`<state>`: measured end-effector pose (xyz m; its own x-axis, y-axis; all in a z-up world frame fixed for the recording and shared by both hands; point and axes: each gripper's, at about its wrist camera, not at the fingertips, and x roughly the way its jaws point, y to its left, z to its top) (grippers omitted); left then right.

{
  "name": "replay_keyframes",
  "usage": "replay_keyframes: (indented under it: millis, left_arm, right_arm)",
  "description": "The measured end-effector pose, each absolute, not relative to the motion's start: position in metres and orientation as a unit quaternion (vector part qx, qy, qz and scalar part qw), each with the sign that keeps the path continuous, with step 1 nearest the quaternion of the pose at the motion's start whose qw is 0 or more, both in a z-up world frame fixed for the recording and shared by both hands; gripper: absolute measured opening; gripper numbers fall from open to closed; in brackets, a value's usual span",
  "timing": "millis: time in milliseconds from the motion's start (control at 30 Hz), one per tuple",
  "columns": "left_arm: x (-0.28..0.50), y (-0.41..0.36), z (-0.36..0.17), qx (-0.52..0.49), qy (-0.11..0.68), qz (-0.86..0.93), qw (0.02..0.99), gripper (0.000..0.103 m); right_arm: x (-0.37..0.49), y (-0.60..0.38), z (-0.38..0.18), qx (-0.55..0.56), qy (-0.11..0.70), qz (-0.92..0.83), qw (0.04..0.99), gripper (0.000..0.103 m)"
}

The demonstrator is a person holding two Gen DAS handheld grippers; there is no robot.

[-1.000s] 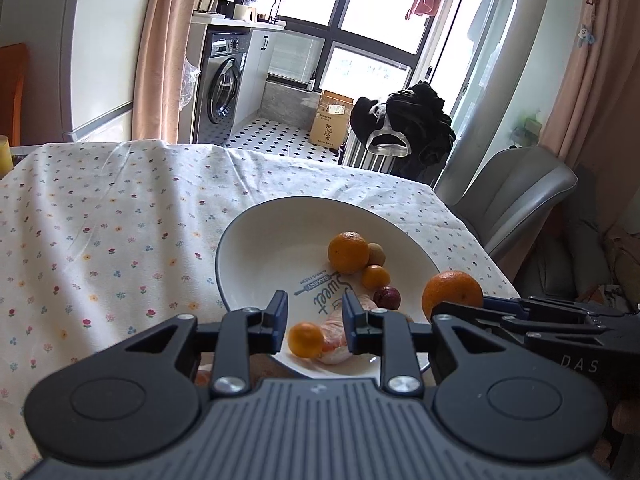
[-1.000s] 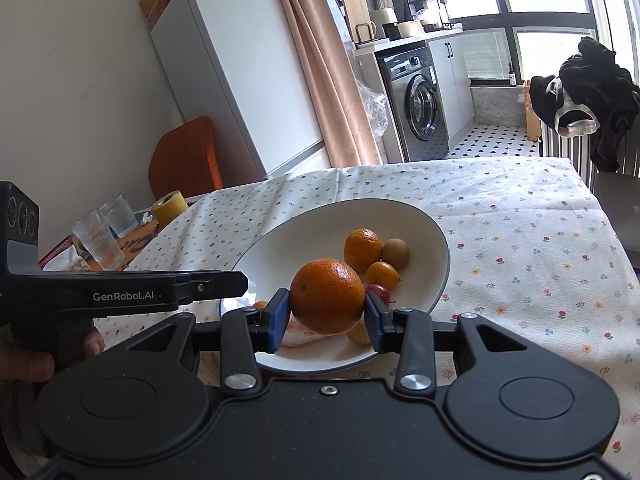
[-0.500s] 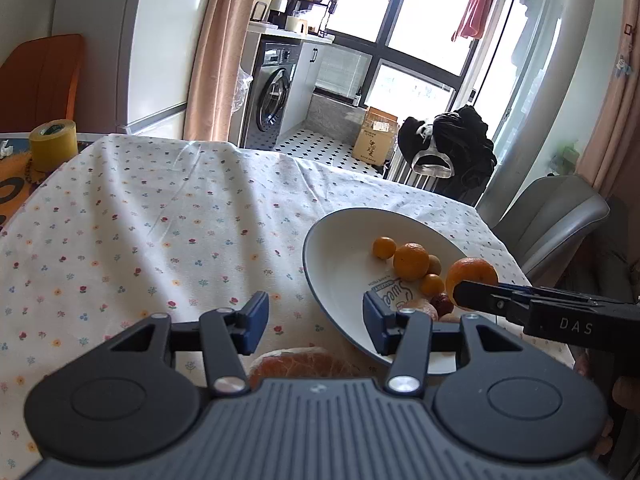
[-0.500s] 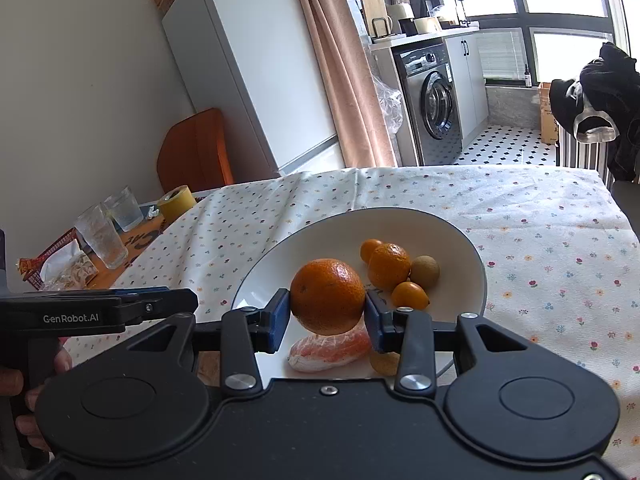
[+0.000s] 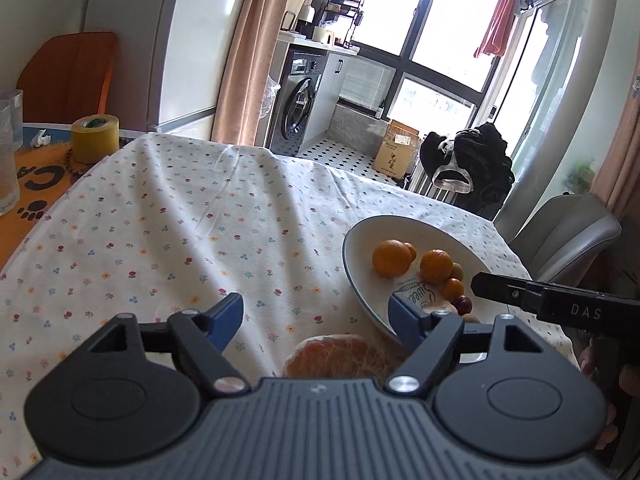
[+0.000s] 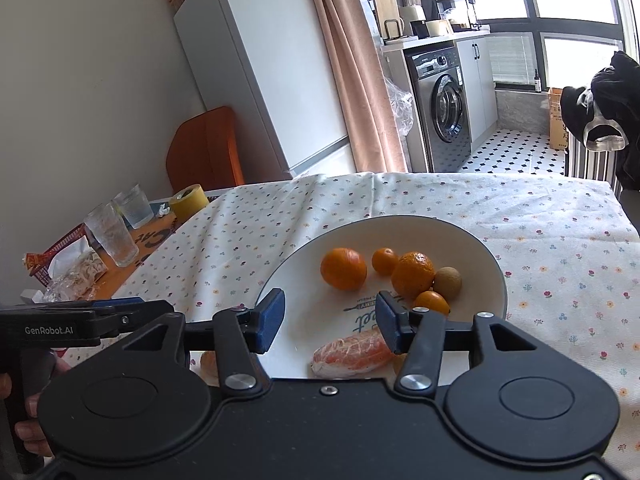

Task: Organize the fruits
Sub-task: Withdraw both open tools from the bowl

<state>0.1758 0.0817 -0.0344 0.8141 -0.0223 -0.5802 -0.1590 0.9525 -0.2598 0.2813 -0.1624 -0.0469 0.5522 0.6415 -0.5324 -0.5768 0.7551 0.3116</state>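
Observation:
A white plate on the flowered tablecloth holds a large orange, a second orange, a small mandarin, a kiwi, a kumquat and a peeled citrus piece. My right gripper hovers open over the plate's near side, holding nothing. My left gripper is open wide, left of the plate. Another peeled orange piece lies on the cloth just below its fingers. A small dark red fruit sits by the right gripper's tip.
Two glasses, a yellow tape roll and snack wrappers stand at the table's left end. A grey chair is beyond the right edge. Hands grip both handles.
My right gripper has opened and let go of the large orange, which now rests in the plate. My left gripper has pulled back and left off the plate, opening wider.

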Motion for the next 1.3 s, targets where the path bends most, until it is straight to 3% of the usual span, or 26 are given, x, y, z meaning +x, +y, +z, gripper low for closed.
replay_keyframes:
  millis: [367, 667, 900, 1300]
  left_arm:
    - [0.148, 0.095, -0.032, -0.17, 0.298, 0.047, 0.938, 0.096]
    - [0.129, 0.088, -0.028, -0.158, 0.289, 0.037, 0.943, 0.098]
    - [0.115, 0.079, -0.027, -0.154, 0.285, 0.03, 0.946, 0.103]
    - [0.093, 0.07, -0.029, -0.156, 0.282, 0.037, 0.946, 0.103]
  right_arm:
    - [0.257, -0.164, -0.041, 0.044, 0.319, 0.351, 0.879, 0.071]
    - [0.235, -0.171, -0.036, 0.048, 0.312, 0.34, 0.886, 0.083]
    - [0.214, -0.18, -0.031, 0.054, 0.301, 0.338, 0.89, 0.103]
    - [0.182, -0.192, -0.029, 0.047, 0.295, 0.327, 0.896, 0.103]
